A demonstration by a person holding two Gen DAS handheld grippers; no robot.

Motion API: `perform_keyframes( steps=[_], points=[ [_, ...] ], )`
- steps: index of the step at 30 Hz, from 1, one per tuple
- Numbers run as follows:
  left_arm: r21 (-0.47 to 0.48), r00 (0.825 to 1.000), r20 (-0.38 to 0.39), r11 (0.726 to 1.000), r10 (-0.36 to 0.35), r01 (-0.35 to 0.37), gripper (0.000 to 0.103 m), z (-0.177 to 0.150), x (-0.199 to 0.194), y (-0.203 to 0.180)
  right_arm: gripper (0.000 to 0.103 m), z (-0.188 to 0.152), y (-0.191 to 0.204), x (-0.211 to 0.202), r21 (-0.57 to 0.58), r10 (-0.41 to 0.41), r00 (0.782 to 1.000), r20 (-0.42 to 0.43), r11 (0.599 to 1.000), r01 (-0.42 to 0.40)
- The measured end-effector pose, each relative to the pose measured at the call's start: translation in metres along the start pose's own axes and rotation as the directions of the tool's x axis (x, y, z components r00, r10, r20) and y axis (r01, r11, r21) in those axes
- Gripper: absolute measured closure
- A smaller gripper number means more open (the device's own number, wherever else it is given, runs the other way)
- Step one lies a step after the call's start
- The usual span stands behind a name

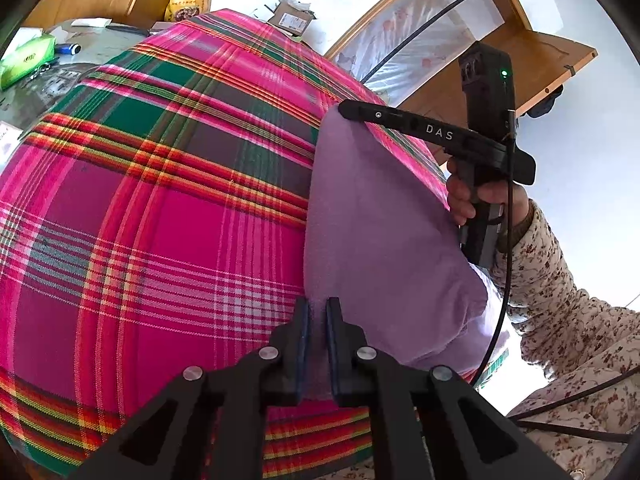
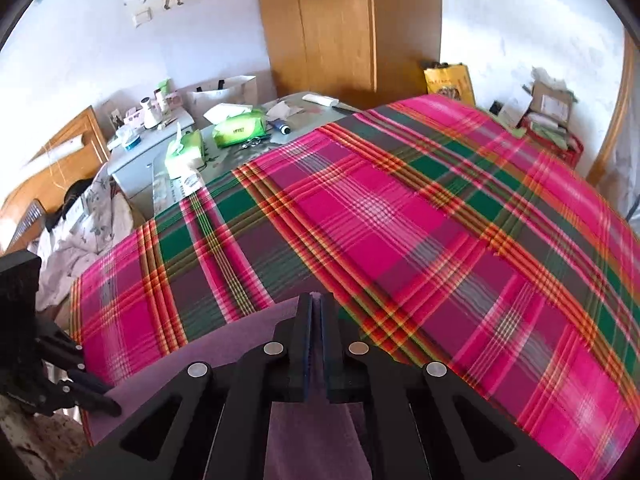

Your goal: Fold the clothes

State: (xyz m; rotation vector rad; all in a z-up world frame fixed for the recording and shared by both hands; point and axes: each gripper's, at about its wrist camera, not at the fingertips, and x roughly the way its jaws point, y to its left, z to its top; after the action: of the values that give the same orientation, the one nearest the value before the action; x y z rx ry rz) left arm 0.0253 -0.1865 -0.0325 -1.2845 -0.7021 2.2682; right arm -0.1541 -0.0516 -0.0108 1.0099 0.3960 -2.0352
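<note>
So the plaid bedspread (image 2: 400, 220) covers the bed, filling everything ahead of both sets of fingers, all pink and green checks. On it, right under the fingers, lies the lilac garment (image 1: 380, 220), flat-ish and stretched between the two tools. The right gripper (image 2: 317, 312) is pinched almost fully closed on one corner of the cloth. The left gripper (image 1: 317, 312) has its jaws nearly together on another edge, with a sliver of fabric showing between the pads.

What could go sideways: both bites look shallow, right at the hem, so any lift or pull apart might slip a corner free. And if one hand leads, I'd guess the fold lands crooked.
</note>
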Motion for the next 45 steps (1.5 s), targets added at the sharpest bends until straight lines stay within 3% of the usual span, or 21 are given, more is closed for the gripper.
perform_keyframes(
  steps=[4, 8, 14, 20, 24, 27, 33, 35, 38, 40, 43, 45],
  points=[
    [-0.034, 1.0, -0.002, 0.999, -0.017, 0.017, 0.094, -0.005, -0.008, 0.004, 0.098, -0.002, -0.001, 0.006, -0.002, 0.0, 1.0, -0.022, 1.0, 0.0],
    [-0.022, 1.0, -0.004, 1.0, 0.001, -0.001, 0.093, -0.005, -0.013, -0.002, 0.094, -0.004, -0.012, -0.007, 0.04, -0.075, 0.997, 0.0, 0.996, 0.075],
    [-0.073, 1.0, -0.007, 0.997, -0.024, 0.023, 0.093, -0.006, -0.017, 0.003, 0.092, -0.021, -0.017, -0.048, 0.094, -0.073, 0.996, 0.059, 0.993, 0.067],
    [-0.069, 1.0, -0.003, 0.998, -0.002, 0.001, 0.091, -0.01, -0.02, 0.001, 0.085, -0.049, 0.0, -0.066, 0.075, -0.021, 0.999, 0.049, 0.997, 0.018],
    [-0.102, 1.0, -0.009, 0.995, -0.016, 0.015, 0.091, -0.01, -0.021, 0.006, 0.083, -0.066, 0.011, -0.051, 0.041, -0.085, 0.996, -0.024, 0.995, 0.086],
    [-0.083, 1.0, -0.001, 0.996, 0.016, -0.016, 0.091, -0.011, -0.021, 0.001, 0.081, -0.074, 0.004, -0.039, 0.062, -0.191, 0.979, -0.078, 0.979, 0.196],
    [-0.09, 0.999, 0.005, 0.995, 0.037, -0.037, 0.09, -0.016, -0.021, -0.002, 0.076, -0.081, -0.01, -0.06, 0.172, -0.263, 0.964, -0.031, 0.949, 0.264],
    [-0.091, 0.999, 0.002, 0.995, 0.051, -0.05, 0.089, -0.017, -0.02, -0.004, 0.076, -0.087, -0.013, -0.079, 0.243, -0.228, 0.973, 0.022, 0.946, 0.216],
    [-0.08, 0.997, 0.001, 0.994, 0.077, -0.077, 0.086, -0.011, -0.014, -0.012, 0.073, -0.107, -0.012, -0.109, 0.343, -0.118, 0.988, 0.096, 0.936, 0.078],
    [-0.08, 0.996, 0.0, 0.993, 0.085, -0.085, 0.085, -0.01, -0.015, -0.013, 0.07, -0.127, -0.005, -0.122, 0.391, -0.101, 0.989, 0.111, 0.919, 0.05],
    [-0.09, 0.996, 0.002, 0.992, 0.09, -0.089, 0.084, -0.009, -0.016, -0.014, 0.063, -0.154, 0.002, -0.129, 0.484, -0.054, 0.991, 0.125, 0.875, -0.014],
    [-0.104, 0.996, 0.005, 0.99, 0.092, -0.091, 0.084, -0.01, -0.016, -0.012, 0.05, -0.169, 0.003, -0.127, 0.546, -0.014, 0.99, 0.143, 0.835, -0.068]
  ],
)
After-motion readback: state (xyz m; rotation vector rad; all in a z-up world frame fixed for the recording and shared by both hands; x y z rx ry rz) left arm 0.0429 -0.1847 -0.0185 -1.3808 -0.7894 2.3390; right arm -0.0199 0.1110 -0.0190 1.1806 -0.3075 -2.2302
